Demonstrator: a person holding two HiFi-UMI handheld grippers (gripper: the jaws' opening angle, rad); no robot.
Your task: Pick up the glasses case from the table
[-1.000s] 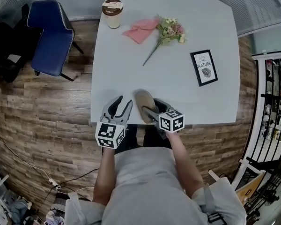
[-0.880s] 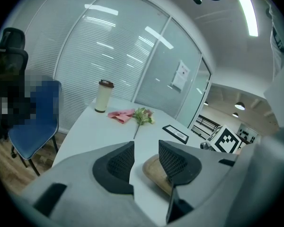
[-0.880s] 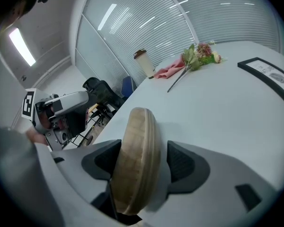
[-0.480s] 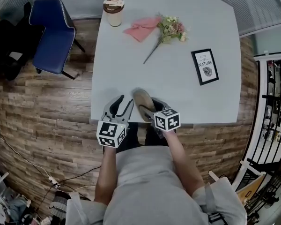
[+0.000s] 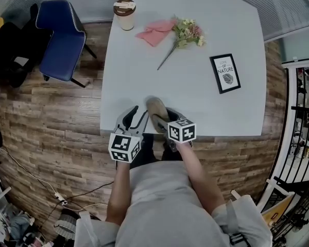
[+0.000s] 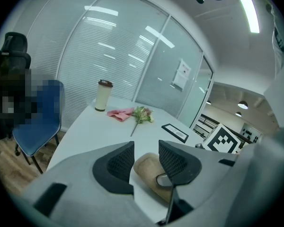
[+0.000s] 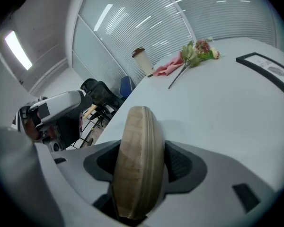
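**Head view.** The glasses case lay at the near edge of the white table, directly in front of the person. The right gripper reached over that edge and straddled the near end of the case. The left gripper hung just beside the case, on its left, apart from it. A cup, a pink cloth, a flower sprig and a framed card stood well apart, on the far half of the table.

**Left gripper view.** The jaws stood spread with nothing between them. The case showed beyond the gap, apparently resting on the tabletop.

**Right gripper view.** The case stood on edge between the jaws and filled the gap. The jaws were closing, and the pads lay against its two broad faces. Its far end pointed out over the table.

**Step in hand.** This was judged to be the grasp itself: the grip was being taken, and no lift was evident.

**Next move.** It called for the squeeze to firm up on the smooth, curved shell. A straight rise should then follow, with the case held level so that it could not pivot or slip out of the pads. The left gripper was not needed.
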